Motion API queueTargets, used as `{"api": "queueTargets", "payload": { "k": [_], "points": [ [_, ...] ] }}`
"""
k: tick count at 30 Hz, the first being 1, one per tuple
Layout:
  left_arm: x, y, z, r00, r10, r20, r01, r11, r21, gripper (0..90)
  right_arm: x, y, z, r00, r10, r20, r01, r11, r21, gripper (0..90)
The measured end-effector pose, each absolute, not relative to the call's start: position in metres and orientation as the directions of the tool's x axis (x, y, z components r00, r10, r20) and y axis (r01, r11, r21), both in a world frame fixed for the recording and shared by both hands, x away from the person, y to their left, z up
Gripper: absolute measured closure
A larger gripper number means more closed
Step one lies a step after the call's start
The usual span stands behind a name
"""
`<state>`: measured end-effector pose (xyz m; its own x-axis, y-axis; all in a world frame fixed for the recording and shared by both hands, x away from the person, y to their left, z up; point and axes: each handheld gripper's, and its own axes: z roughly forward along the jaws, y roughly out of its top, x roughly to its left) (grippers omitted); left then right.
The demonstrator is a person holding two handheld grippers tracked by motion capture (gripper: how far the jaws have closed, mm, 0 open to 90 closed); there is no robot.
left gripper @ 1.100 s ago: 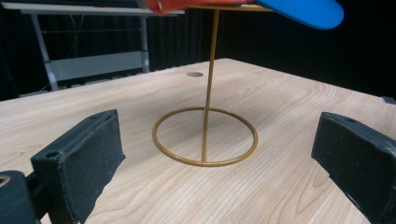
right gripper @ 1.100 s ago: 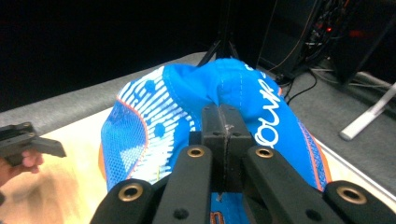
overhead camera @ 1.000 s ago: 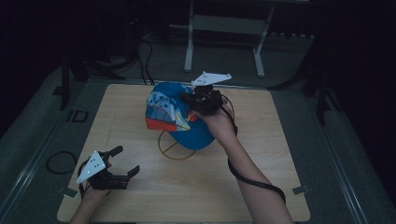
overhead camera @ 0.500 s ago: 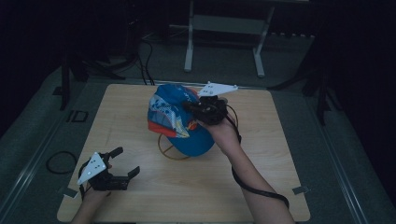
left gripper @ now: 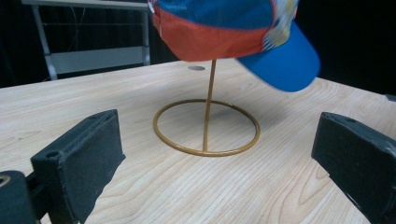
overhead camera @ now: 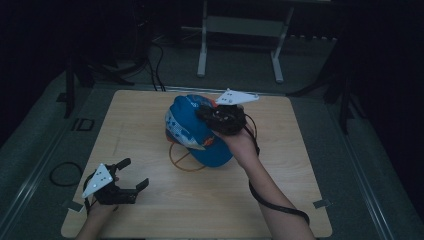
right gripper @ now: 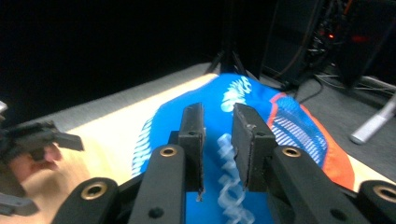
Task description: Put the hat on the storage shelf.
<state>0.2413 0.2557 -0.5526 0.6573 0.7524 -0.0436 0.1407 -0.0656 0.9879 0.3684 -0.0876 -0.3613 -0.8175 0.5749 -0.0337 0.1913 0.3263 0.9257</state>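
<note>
A blue cap [overhead camera: 192, 134] with an orange mesh side and a patterned front sits on top of a thin gold wire stand [overhead camera: 181, 159] at mid-table. My right gripper [overhead camera: 206, 115] comes in from the right and is shut on the crown of the cap [right gripper: 261, 121], with the jaws pinched close over the blue fabric [right gripper: 218, 135]. My left gripper [overhead camera: 134, 173] rests open near the table's front left corner and holds nothing. From there I see the stand's ring and stem [left gripper: 208, 107], the cap [left gripper: 224, 28] above them, and my own wide-open gripper [left gripper: 219, 151].
The wooden table [overhead camera: 150, 210] stands on grey floor. A metal frame [overhead camera: 240, 30] stands behind it, and cables [overhead camera: 155, 60] lie at the back left. The other hand and its gripper [right gripper: 32, 140] show at the left in the right gripper view.
My right gripper has turned and shifted the cap on the stand, so the brim now points to the front right. The left gripper has stayed still.
</note>
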Motion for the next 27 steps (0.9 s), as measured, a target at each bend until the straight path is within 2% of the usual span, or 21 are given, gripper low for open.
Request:
{"api": "queueTargets", "payload": {
  "k": [14, 21, 27],
  "points": [
    [0.242, 0.255, -0.553, 0.663, 0.747, -0.047, 0.144, -0.065, 0.987, 2.3, 0.371, -0.093, -0.367, -0.820, 0.572, -0.007, 0.217, 0.324, 0.921, 67.3],
    [0.241, 0.255, -0.554, 0.659, 0.751, -0.047, 0.144, -0.065, 0.987, 2.3, 0.362, -0.097, -0.366, -0.836, 0.548, -0.018, 0.195, 0.327, 0.925, 47.1],
    [0.242, 0.254, -0.555, 0.661, 0.749, -0.043, 0.146, -0.072, 0.987, 2.3, 0.355, -0.102, -0.370, -0.842, 0.539, -0.014, 0.189, 0.320, 0.929, 35.9]
  ]
}}
